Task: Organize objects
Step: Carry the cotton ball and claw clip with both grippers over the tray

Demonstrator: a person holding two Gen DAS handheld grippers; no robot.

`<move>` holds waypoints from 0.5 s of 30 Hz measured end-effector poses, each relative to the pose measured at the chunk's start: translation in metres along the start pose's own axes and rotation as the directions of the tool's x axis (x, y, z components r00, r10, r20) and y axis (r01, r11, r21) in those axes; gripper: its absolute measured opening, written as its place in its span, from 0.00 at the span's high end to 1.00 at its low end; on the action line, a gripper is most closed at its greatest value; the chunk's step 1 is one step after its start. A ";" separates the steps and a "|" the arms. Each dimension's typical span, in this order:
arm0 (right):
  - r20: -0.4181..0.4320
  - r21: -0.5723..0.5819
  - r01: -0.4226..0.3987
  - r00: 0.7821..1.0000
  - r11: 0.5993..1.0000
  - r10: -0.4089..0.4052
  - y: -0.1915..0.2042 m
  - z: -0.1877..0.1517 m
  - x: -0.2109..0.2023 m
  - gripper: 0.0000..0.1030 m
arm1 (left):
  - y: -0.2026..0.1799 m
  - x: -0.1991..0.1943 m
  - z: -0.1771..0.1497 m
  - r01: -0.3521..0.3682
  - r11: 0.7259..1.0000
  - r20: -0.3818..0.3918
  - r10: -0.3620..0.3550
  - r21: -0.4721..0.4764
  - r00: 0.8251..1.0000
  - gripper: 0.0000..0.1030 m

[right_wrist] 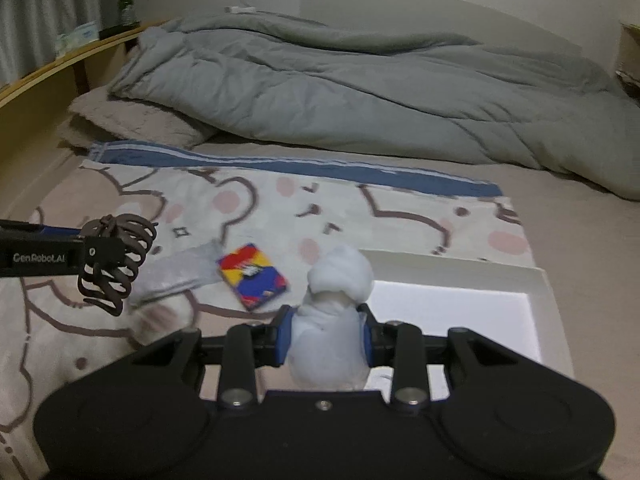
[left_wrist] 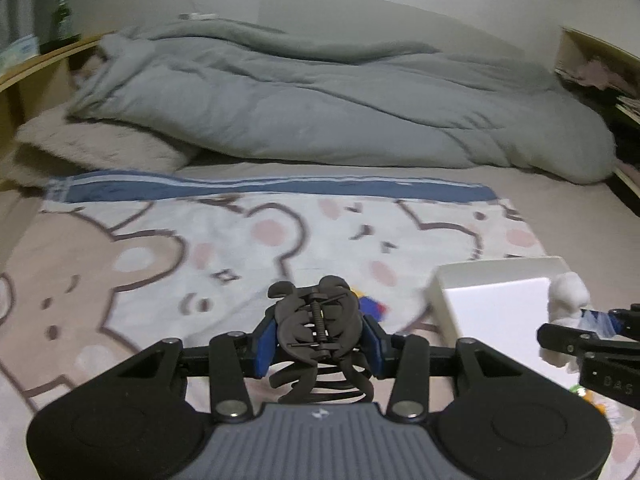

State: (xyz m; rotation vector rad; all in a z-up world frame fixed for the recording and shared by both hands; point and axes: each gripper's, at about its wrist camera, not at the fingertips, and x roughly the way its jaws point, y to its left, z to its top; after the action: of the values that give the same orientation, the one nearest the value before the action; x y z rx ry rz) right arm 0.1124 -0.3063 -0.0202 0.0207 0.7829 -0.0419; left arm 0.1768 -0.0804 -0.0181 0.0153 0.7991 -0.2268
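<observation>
Dark brown plastic, the hair claw clip [left_wrist: 320, 326] sits clamped between the blue pads of the left claw [left_wrist: 320, 342], held above the bear-print blanket [left_wrist: 224, 240] spread across the near part of the bed. Further right on that blanket lie a grey sock [right_wrist: 180, 270] and, just beside it, a small red, yellow and blue card box [right_wrist: 253, 276]. Rightmost, the right claw [right_wrist: 326, 336] is clamped on a white fluffy plush toy [right_wrist: 334, 308] at the left edge of the open white box [right_wrist: 544, 292], which rests near the bed's right edge.
</observation>
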 end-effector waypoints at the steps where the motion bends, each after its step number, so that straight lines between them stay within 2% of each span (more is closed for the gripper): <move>1: -0.002 0.005 0.010 1.000 1.000 -0.010 -0.007 -0.002 0.000 0.66 | -0.009 0.002 -0.001 0.011 1.000 -0.003 -0.011 0.007 1.000 0.56; 7: -0.019 0.045 0.072 0.997 0.996 -0.071 -0.051 -0.017 -0.001 0.66 | -0.064 0.015 -0.003 0.093 0.995 -0.014 -0.092 0.033 0.996 0.56; 15: -0.037 0.070 0.147 0.989 0.987 -0.145 -0.105 -0.038 0.001 0.66 | -0.132 0.033 -0.009 0.191 0.981 -0.027 -0.190 0.036 0.981 0.56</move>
State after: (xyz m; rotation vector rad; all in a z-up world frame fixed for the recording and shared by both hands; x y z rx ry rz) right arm 0.0814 -0.4095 -0.0478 0.0330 0.8138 -0.2099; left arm 0.1651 -0.2148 -0.0379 -0.0231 0.8203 -0.4244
